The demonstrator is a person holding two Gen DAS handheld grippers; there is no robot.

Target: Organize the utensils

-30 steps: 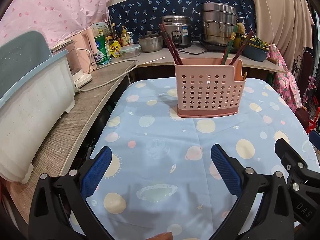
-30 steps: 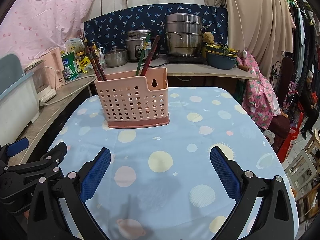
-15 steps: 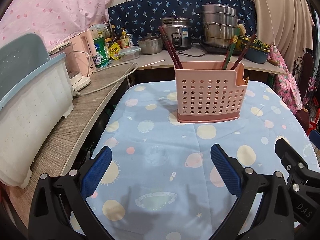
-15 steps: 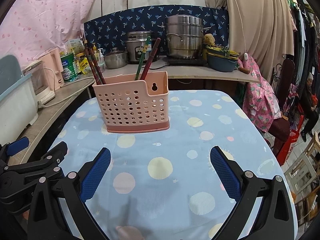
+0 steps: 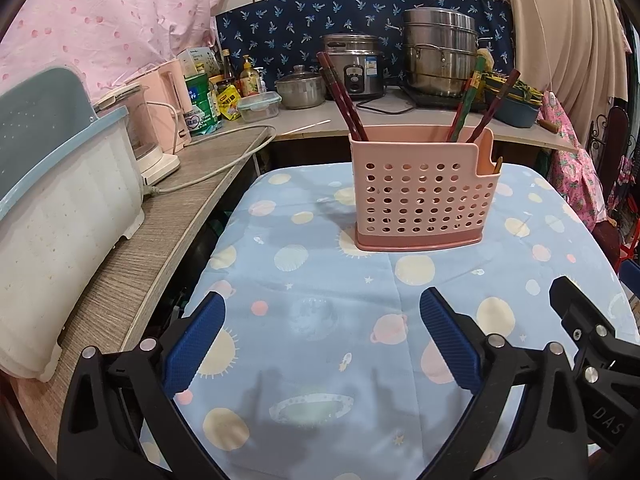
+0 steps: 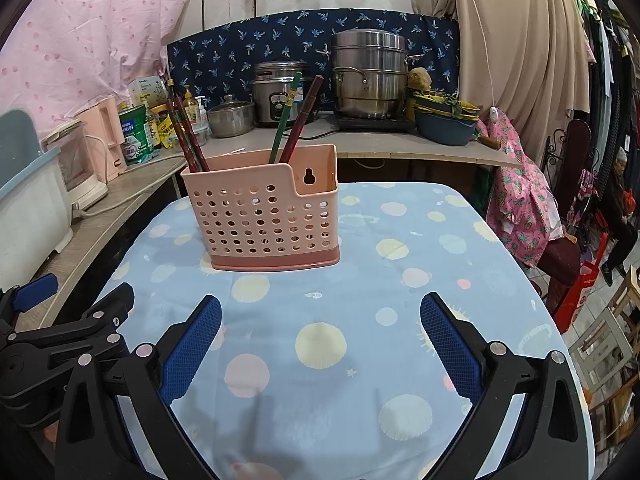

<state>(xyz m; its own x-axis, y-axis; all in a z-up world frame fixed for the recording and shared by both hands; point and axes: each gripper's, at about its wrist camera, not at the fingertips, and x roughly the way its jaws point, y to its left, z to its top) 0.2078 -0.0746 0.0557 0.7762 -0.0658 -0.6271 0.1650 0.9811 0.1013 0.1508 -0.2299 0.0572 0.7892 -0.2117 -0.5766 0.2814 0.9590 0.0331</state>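
- Standing upright on the tabletop (image 5: 320, 360), toward its far half: the pink caddy (image 5: 424, 196), with chopsticks poking out of its top.
- Leaning up and to the left at the caddy's left end: a dark red pair (image 5: 344, 100); at the right end, a green stick (image 5: 466, 100) and a dark red stick (image 5: 496, 104), tilting up and to the right.
- Lying ahead of the left hand-held gripper (image 5: 320, 336) and a little to its right; lying ahead of the right hand-held gripper (image 6: 320, 336) and a little to its left, so sitting roughly between the two lines of sight.
- Hovering low over the near part of the cloth, both well apart from the caddy, side by side, neither clearly nearer.
- Spreading wide on both: blue pads (image 5: 196, 344) released, grasping nothing.
- Showing no loose utensil anywhere on the cloth, so probably looking at a nearly finished job, or at a re-sorting of sticks between compartments.
- Running near-vertical: the long axes of the sticks, so likely calling for a reach forward and upward, closing across a shaft from the side.
- Favouring, as a guess, the left for the left pair and the right for the right-end sticks.
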